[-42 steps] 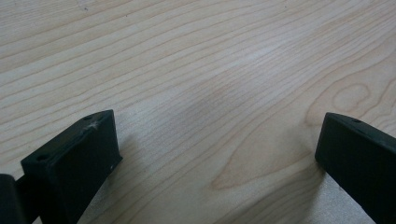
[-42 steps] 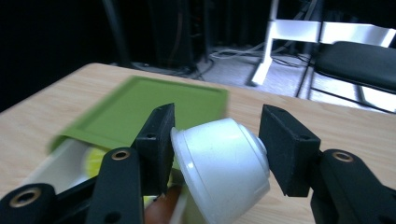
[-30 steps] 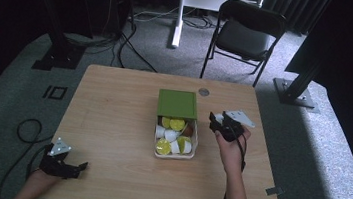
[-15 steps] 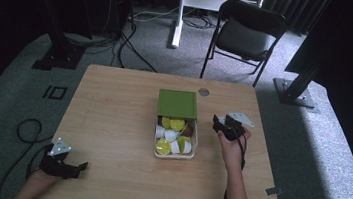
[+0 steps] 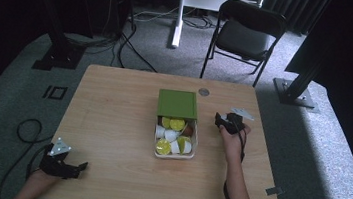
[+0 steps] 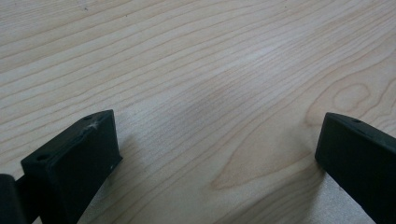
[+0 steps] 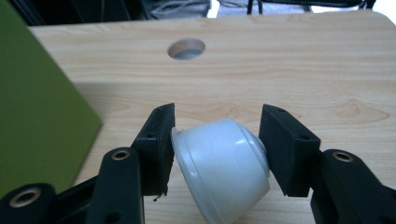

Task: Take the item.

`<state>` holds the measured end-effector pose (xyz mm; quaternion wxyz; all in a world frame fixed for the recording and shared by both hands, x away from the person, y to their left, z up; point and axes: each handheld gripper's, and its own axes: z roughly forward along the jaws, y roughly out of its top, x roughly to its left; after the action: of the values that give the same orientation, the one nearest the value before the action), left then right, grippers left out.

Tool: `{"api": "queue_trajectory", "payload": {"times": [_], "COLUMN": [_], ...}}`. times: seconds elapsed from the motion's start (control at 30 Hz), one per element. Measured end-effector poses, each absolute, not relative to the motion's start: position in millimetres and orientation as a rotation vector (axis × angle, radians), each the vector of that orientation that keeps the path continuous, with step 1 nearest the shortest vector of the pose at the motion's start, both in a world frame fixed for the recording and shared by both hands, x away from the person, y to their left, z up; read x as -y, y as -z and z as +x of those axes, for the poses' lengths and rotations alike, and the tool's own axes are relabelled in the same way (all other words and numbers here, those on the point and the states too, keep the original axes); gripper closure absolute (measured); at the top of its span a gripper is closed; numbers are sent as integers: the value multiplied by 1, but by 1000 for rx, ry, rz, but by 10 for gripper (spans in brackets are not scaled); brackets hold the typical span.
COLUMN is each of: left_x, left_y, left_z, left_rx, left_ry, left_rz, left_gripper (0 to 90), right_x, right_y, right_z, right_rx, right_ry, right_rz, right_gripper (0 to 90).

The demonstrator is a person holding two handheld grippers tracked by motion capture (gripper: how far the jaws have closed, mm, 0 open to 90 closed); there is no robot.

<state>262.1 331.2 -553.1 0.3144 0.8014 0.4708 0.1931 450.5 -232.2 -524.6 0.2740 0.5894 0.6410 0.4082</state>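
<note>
My right gripper (image 5: 222,121) hovers over the table just right of the box, shut on a white plastic cup (image 7: 222,163). The cup lies sideways between the pads, rim against the left one. An open white box (image 5: 192,142) at the table's middle holds several yellow-green and white cups. Its green lid (image 5: 178,103) lies against the box's far end, and the green lid (image 7: 32,107) also fills the left of the right gripper view. My left gripper (image 5: 76,166) rests at the table's front left corner. In its own view the left gripper (image 6: 219,135) stands open over bare wood.
The wooden table (image 5: 112,112) has a round cable hole (image 5: 204,91) near its far edge, and the cable hole (image 7: 187,48) lies ahead of the held cup. A black folding chair (image 5: 245,32) stands on the carpet beyond the table.
My right gripper, still shut on the white cup, has sunk a little toward the tabletop beside the box. The left gripper has stayed where it was.
</note>
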Motion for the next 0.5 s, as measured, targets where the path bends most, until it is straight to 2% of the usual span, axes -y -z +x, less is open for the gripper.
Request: {"api": "queue_trajectory", "payload": {"times": [0.5], "left_x": [-331], "left_y": [553], "left_z": [262], "left_rx": [-1241], "left_ry": [-509], "left_rz": [2112], "left_gripper": [5], "right_x": [239], "right_y": [545], "right_z": [461], "right_rx": [-1725], "right_ry": [-1081], "right_rz": [1664], "right_gripper": [466]}}
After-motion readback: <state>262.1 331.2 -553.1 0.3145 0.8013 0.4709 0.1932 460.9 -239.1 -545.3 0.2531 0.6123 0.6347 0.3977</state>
